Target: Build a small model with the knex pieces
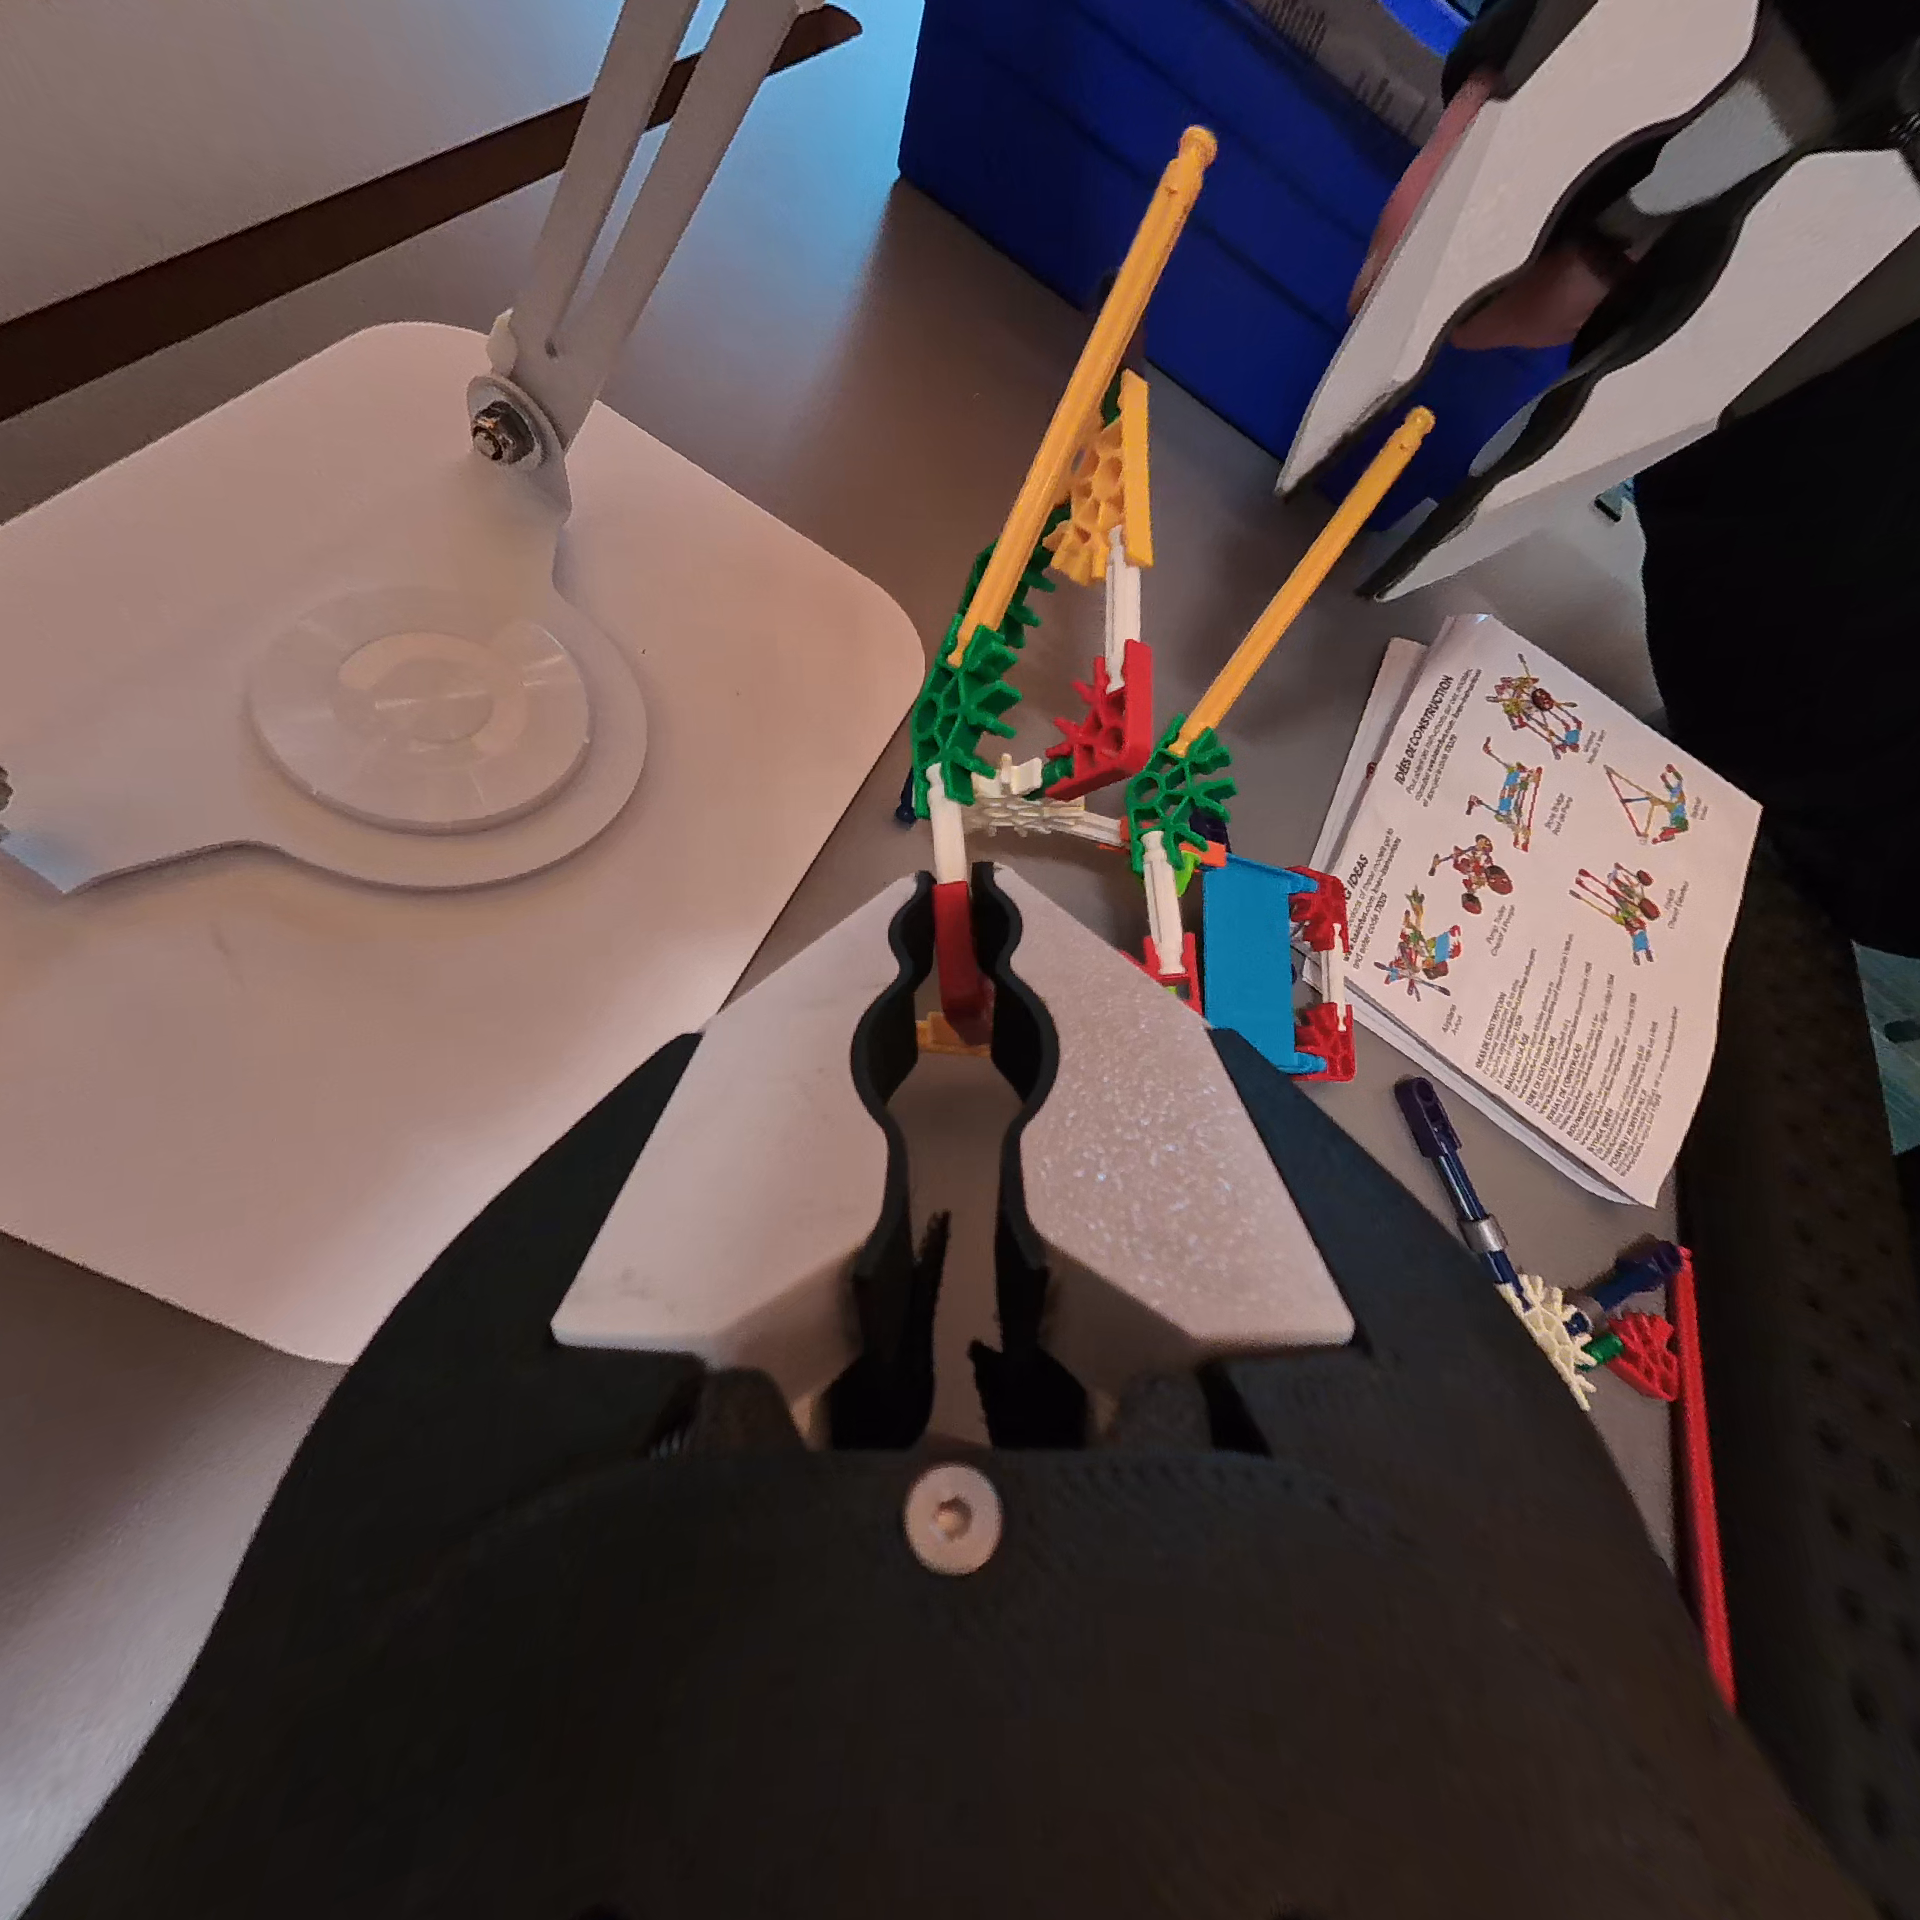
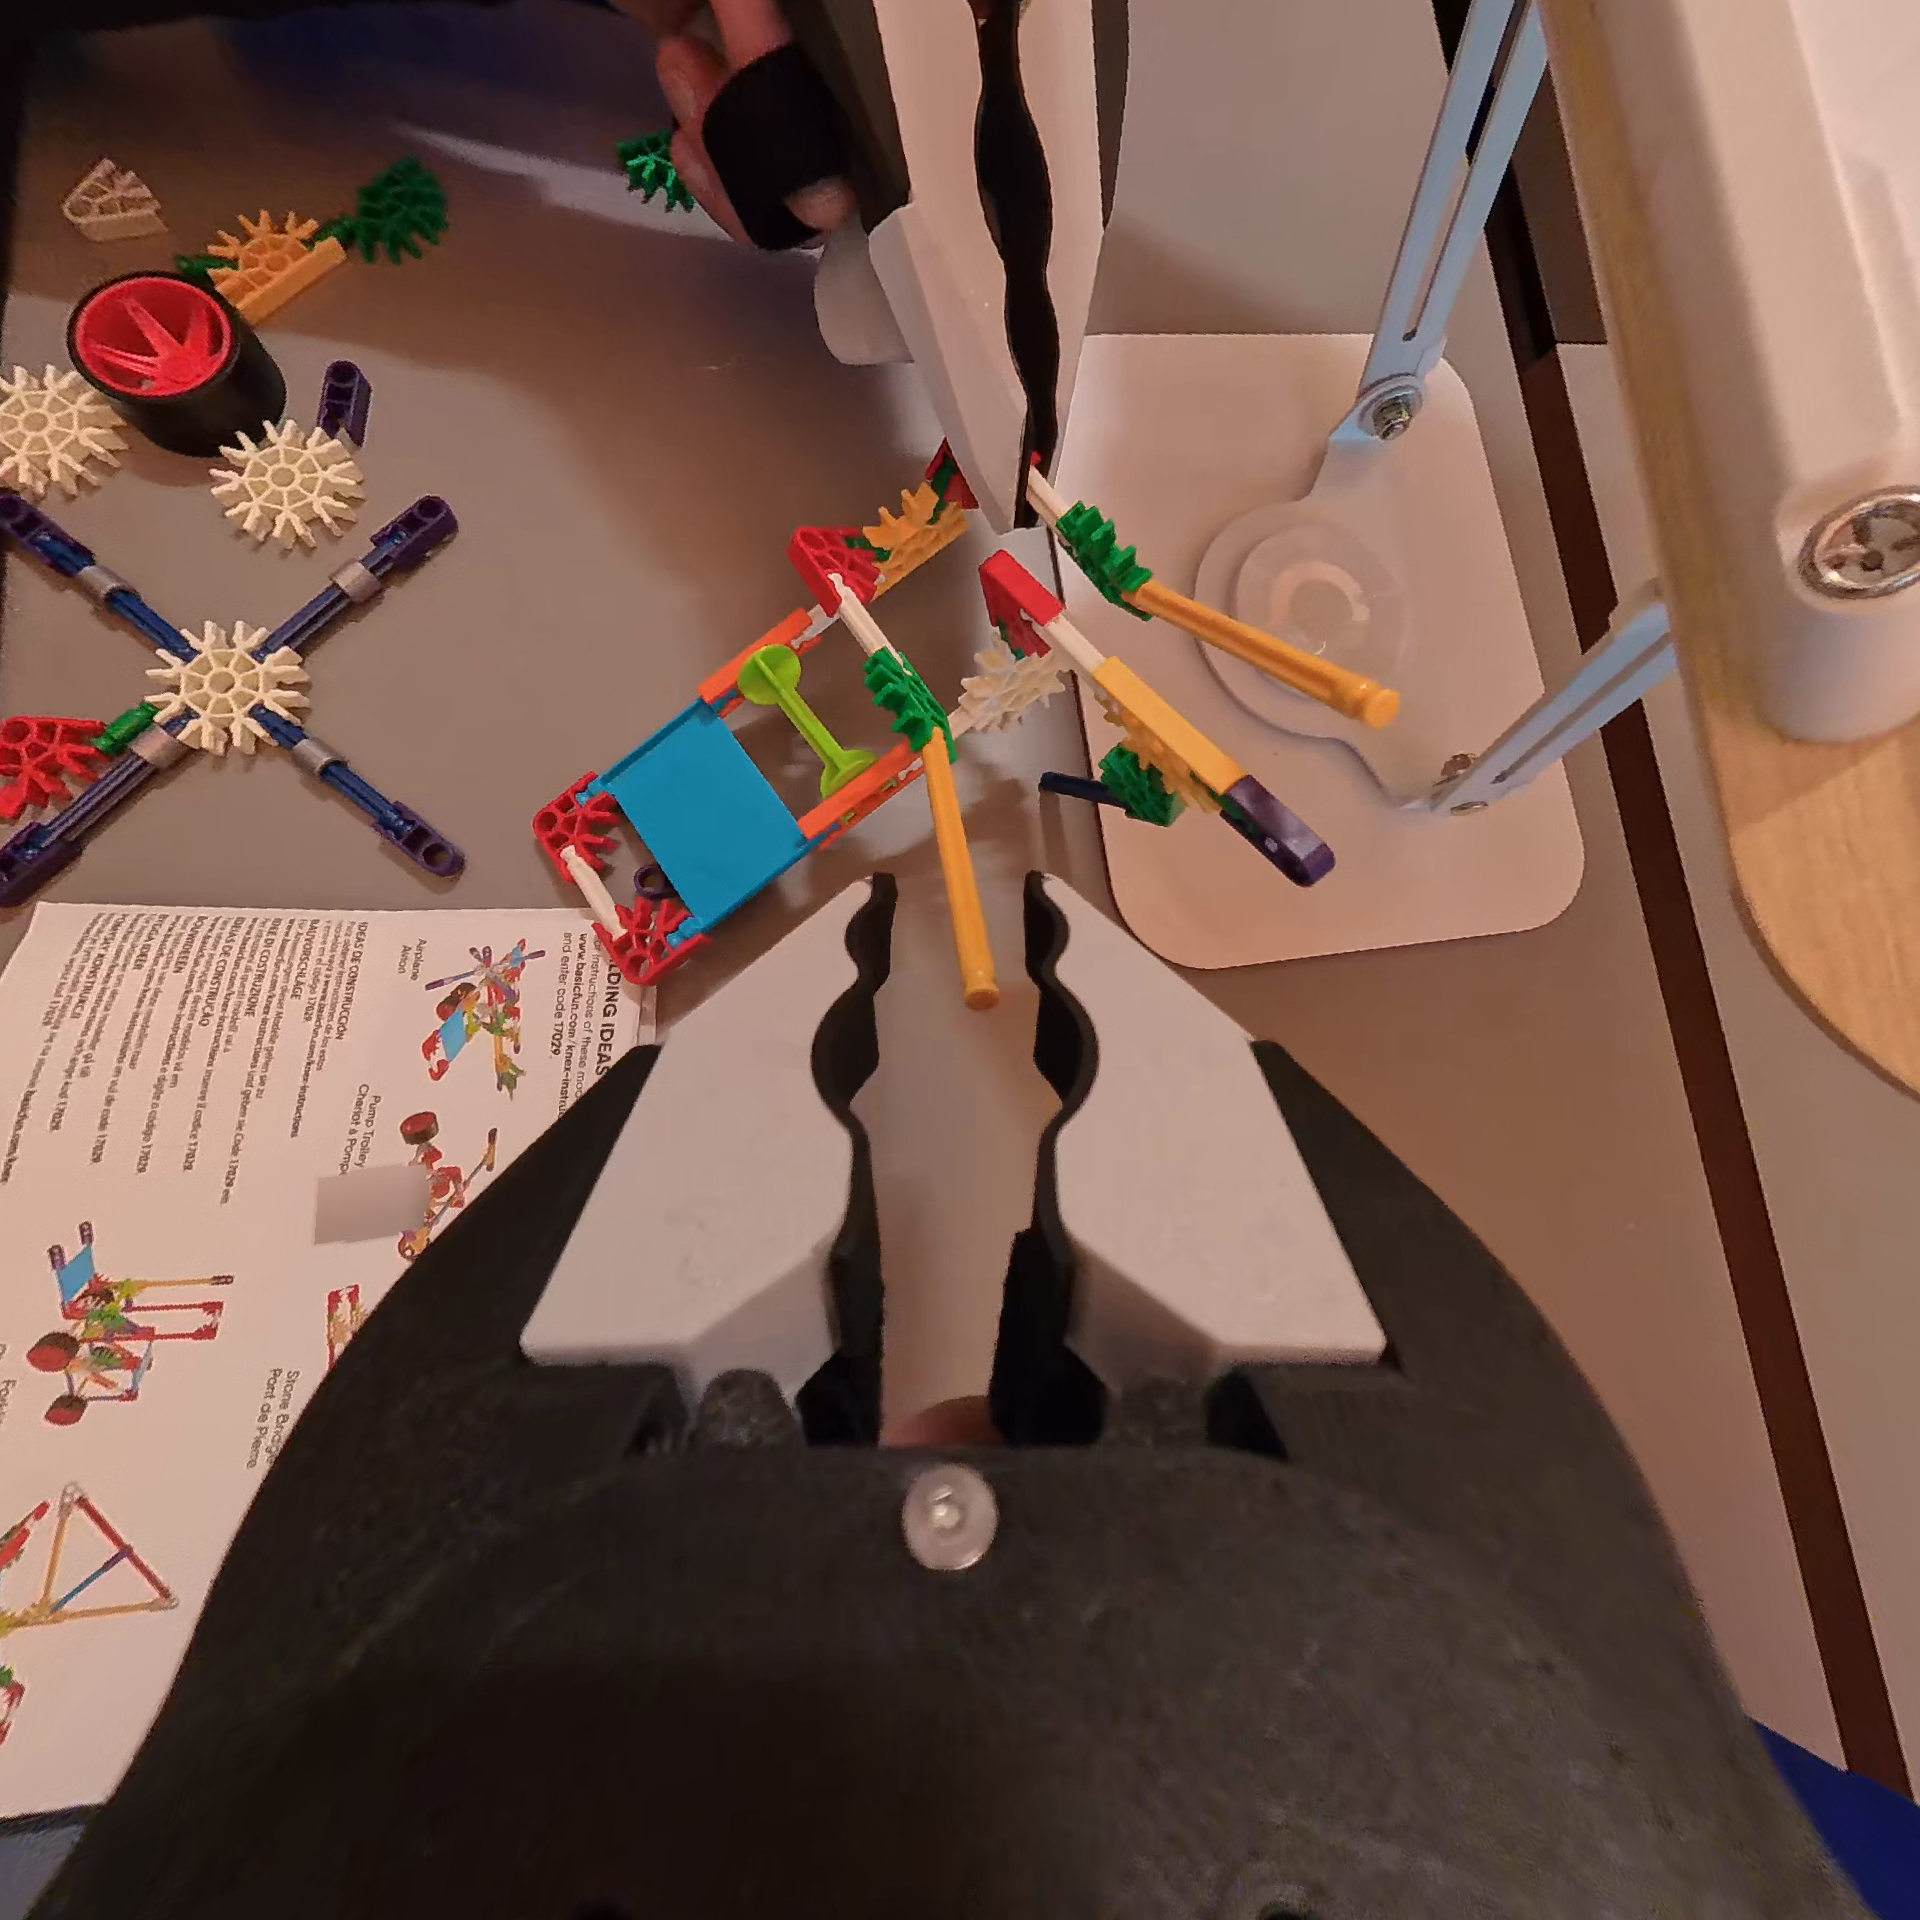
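Observation:
A toy construction model [image 1: 1091, 748] of coloured rods and connectors, with a blue panel [image 1: 1247, 956] and yellow rods, stands on the grey table. My left gripper [image 1: 951, 894] is shut on a red connector [image 1: 956, 956] at the model's near corner. In the right wrist view the same model [image 2: 831, 727] lies ahead, with the left gripper [image 2: 1023, 488] pinching it from above. My right gripper [image 2: 956, 888] is open and empty; the tip of a yellow rod [image 2: 961, 894] points into the gap between its fingers. The right gripper also shows in the left wrist view [image 1: 1340, 540], just beyond a yellow rod end.
A white stand base [image 1: 364, 831] with slanted metal struts sits beside the model. An instruction sheet [image 1: 1538, 883] lies on the table. Loose pieces: a cross of blue rods [image 2: 223, 681], white snowflake connectors [image 2: 286, 483], a red-and-black wheel [image 2: 171, 358]. A blue bin [image 1: 1143, 156] stands behind. Across from one pair of fingers to the other is roughly 11 cm. The red-and-black wheel [image 2: 171, 358] is about 25 cm from both grippers' fingertips.

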`<act>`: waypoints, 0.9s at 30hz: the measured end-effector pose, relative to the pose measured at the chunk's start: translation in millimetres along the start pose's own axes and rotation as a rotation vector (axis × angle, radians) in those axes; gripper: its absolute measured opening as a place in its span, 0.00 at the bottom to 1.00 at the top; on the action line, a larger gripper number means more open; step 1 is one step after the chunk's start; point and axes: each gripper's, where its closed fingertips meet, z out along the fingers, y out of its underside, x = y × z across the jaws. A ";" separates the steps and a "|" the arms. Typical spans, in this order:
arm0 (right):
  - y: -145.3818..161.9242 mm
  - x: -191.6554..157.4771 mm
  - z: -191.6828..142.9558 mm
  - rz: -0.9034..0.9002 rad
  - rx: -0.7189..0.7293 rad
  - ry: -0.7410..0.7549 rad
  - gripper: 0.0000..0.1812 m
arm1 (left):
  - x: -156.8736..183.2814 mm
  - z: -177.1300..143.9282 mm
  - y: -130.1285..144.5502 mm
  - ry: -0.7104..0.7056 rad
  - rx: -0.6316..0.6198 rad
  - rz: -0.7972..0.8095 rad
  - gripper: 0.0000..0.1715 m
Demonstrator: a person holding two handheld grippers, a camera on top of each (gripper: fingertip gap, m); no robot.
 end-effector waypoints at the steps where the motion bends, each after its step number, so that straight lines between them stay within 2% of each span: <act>1: -0.6 -0.5 -0.9 0.000 0.006 -0.004 0.13 | -0.2 0.2 0.2 -0.001 0.000 0.000 0.03; 17: 3.4 -6.6 0.8 -0.013 -0.014 -0.031 0.15 | -1.9 1.5 1.1 -0.001 0.001 -0.004 0.03; 25: 5.9 -3.9 2.9 -0.012 -0.023 -0.021 0.04 | -1.1 2.1 1.8 0.001 -0.003 -0.003 0.03; 27: 5.3 -5.8 3.1 -0.009 -0.018 -0.031 0.09 | -0.9 1.7 1.5 0.002 -0.002 -0.003 0.03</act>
